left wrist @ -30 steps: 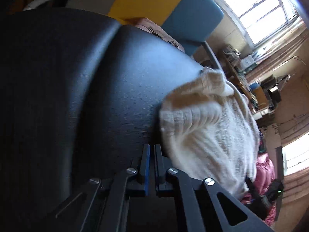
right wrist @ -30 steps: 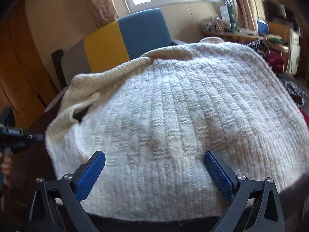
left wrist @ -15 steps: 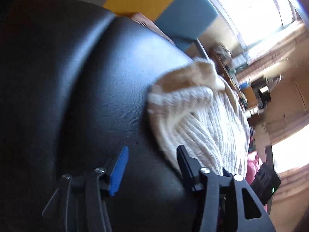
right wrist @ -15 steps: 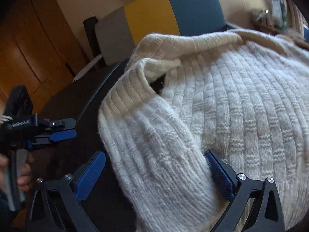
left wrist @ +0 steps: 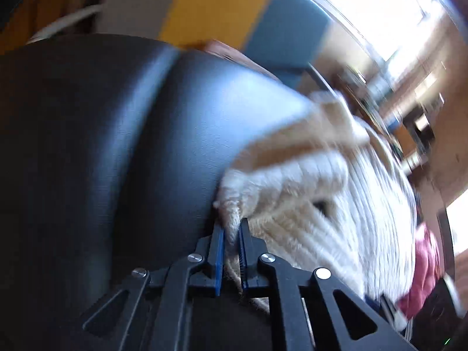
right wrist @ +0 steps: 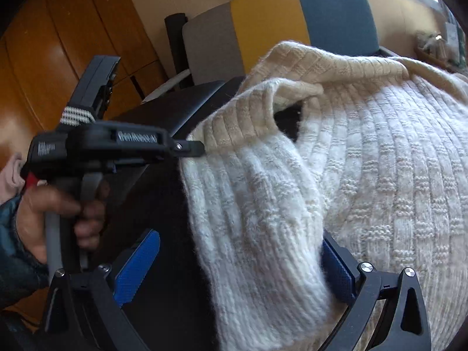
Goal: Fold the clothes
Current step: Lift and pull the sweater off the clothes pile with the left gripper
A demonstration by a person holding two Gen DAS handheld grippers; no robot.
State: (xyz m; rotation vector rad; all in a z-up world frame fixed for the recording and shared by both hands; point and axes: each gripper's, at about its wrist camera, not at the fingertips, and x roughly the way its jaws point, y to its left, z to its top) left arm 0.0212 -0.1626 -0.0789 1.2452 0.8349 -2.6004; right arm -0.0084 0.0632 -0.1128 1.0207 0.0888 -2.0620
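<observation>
Left claw (left wrist: 231,231): clenched on the ribbed edge of the sweater (left wrist: 321,199), blue pads pressing the knit from both sides. Seen from the right wrist view, the same claw (right wrist: 201,149) bites the cuff-like rim at the sweater's (right wrist: 365,175) left corner, a hand (right wrist: 55,216) gripping its handle below.

Right claw (right wrist: 239,266): released, jaws spread wide, a sleeve fold lying between the blue pads; contact with the pads cannot be judged.

Sweater: cream, chunky rib and basket-weave knit, spread over a black leather cushion (left wrist: 117,146), its upper layer folded back near the neckline so a dark opening shows. In the left wrist view it is blurred.

Cushion: black, seamed, bare on the left half, sweater covering the right.

Chair (right wrist: 278,38): grey, yellow and blue panels, standing behind the cushion.

Wood panelling (right wrist: 58,58): orange-brown, at left rear.

Window (left wrist: 365,8): bright, upper right.

Red cloth (left wrist: 424,266): beside the sweater's far edge, detail unclear.
</observation>
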